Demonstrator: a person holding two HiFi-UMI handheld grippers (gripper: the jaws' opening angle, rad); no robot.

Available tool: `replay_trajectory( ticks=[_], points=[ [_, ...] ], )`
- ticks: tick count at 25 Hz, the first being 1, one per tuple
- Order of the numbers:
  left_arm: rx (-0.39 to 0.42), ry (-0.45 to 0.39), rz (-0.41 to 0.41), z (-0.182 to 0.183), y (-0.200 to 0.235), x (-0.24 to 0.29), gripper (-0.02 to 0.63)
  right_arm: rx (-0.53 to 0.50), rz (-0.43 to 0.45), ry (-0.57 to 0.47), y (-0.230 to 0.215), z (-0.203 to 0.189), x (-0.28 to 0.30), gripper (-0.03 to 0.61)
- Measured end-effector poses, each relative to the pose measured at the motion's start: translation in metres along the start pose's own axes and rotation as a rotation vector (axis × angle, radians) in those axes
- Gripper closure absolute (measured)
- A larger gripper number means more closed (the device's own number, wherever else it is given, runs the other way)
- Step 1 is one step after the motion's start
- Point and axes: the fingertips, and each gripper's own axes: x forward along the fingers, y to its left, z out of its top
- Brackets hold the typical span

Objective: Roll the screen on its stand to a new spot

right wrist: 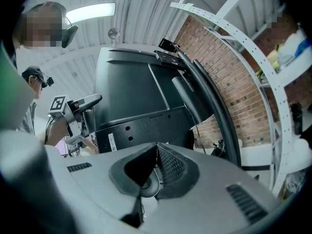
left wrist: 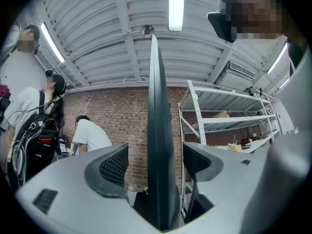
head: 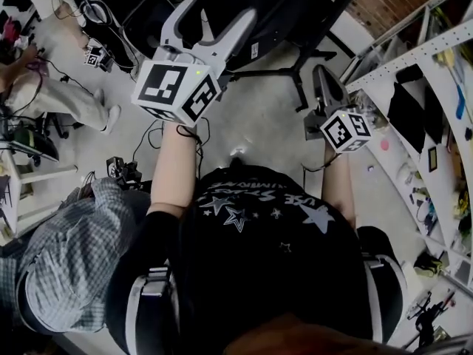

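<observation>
The black screen [head: 273, 6] stands on a stand with dark floor legs [head: 295, 72], just ahead of me. In the left gripper view I see the screen [left wrist: 158, 106] edge-on, running straight up between the jaws. My left gripper [left wrist: 156, 150] straddles that edge, open, with a gap at each pad. From above, the left gripper [head: 214, 17] reaches up to the screen's side. The right gripper view shows the screen's back panel [right wrist: 131, 96] and a thick stand post [right wrist: 195, 101]. My right gripper [right wrist: 155, 147] is shut on nothing, short of the screen; it hangs lower right [head: 325, 80].
A white metal shelving rack [head: 414, 124] with assorted items runs along the right, against a brick wall [left wrist: 117, 116]. A person in a plaid shirt [head: 66, 257] stands close at my left. Another person [head: 52, 95] sits farther left. Cables [head: 148, 135] trail on the floor.
</observation>
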Motion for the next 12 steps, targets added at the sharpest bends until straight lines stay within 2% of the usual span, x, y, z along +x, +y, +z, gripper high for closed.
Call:
replay_trajectory(
  ticks=[5,9,10,12],
  points=[
    [0.027,-0.022,-0.017,0.034,0.02,0.013,0.262,-0.005,-0.028,0.001,0.024,0.005,0.01,0.571],
    [-0.015,0.006,-0.06,0.04,0.013,0.029,0.268,0.005,-0.066,0.003,0.016,0.014,0.003,0.571],
    [-0.023,0.009,-0.074,0.034,0.006,0.033,0.29,0.008,-0.076,0.004,0.007,0.013,-0.001,0.571],
    [0.003,0.003,-0.09,0.026,-0.007,0.035,0.384,0.011,-0.089,0.008,-0.004,0.009,-0.008,0.571]
  ],
)
